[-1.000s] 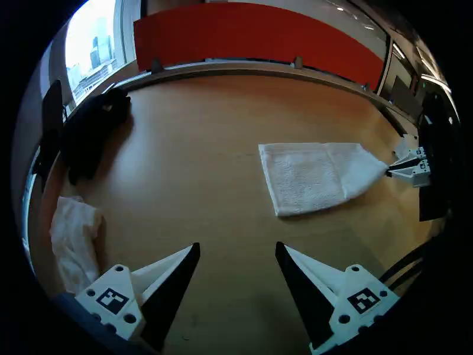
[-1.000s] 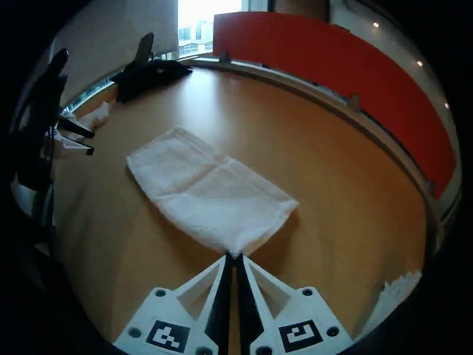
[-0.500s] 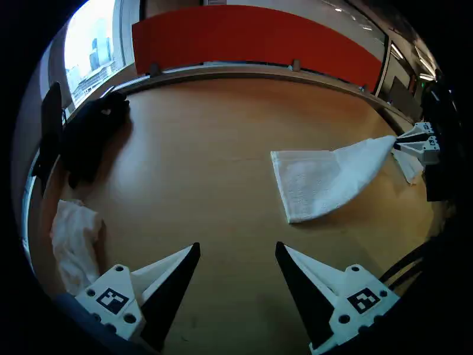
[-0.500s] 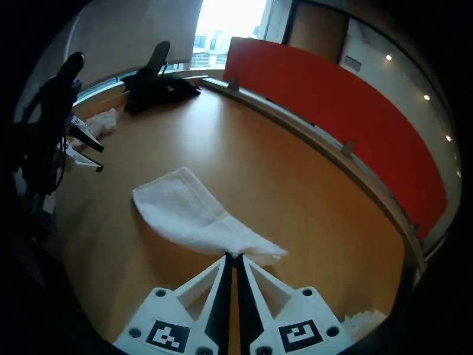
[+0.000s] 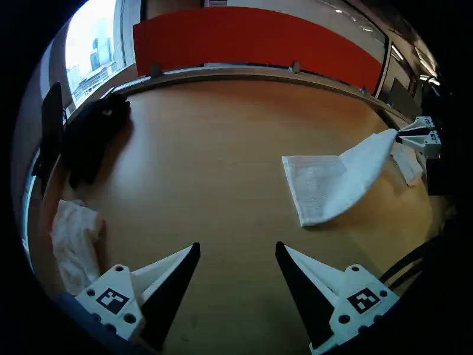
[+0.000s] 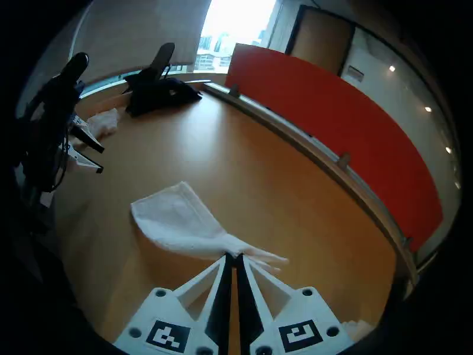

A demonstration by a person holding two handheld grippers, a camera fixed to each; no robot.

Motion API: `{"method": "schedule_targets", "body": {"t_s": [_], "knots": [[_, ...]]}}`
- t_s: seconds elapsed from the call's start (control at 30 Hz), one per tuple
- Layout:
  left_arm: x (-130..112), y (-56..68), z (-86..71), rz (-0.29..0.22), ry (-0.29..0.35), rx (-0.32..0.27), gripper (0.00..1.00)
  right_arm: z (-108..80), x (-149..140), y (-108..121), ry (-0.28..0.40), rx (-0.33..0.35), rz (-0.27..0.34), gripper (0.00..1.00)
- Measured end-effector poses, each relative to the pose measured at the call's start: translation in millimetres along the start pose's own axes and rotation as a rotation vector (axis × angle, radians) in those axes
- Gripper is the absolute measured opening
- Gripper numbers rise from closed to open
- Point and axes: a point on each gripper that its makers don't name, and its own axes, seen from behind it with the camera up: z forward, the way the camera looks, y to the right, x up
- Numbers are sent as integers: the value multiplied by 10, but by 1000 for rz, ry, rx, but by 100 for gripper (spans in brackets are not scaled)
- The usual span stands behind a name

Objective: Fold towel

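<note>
Towel [image 5: 322, 186] lies on the wooden surface [image 5: 195, 154], far to the right in our left gripper view. Its near end is flat on the wood and its far corner is lifted clear of it. We see the right gripper [image 6: 233, 258] with both fingers pressed together on that raised corner. In the right gripper view the towel runs from the pinch down and away to the left, where the flat part rests on the surface, and a loose edge trails to the right of the fingertips.

Our left gripper [image 5: 236, 246] hangs low over bare wood with its fingers spread wide and nothing between them, well apart from the towel.

A black bag [image 5: 91, 133] sits at the far left edge of the surface, near the window [image 5: 88, 47]. A crumpled white cloth [image 5: 74, 242] lies at the left edge, nearer to us than the bag. A second white cloth [image 5: 408, 163] lies just beside the raised corner, on the right. A red panel [image 5: 254, 35] stands along the far side of the surface.
</note>
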Motion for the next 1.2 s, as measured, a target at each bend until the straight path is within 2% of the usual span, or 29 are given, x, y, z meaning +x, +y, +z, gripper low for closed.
{"method": "schedule_targets", "body": {"t_s": [0.3,0.7,1.07,1.2], "knots": [[14,35,-16,-4,5,-6,95,127,144,-206,12,46,-31,5],[69,56,-64,-23,21,-17,95,445,317,-665,10,141,-107,5],[50,-1,-151,-48,28,-6,95,707,393,-1077,-3,235,-187,5],[38,-39,-188,-61,31,1,95,822,382,-1237,-11,273,-197,5]]}}
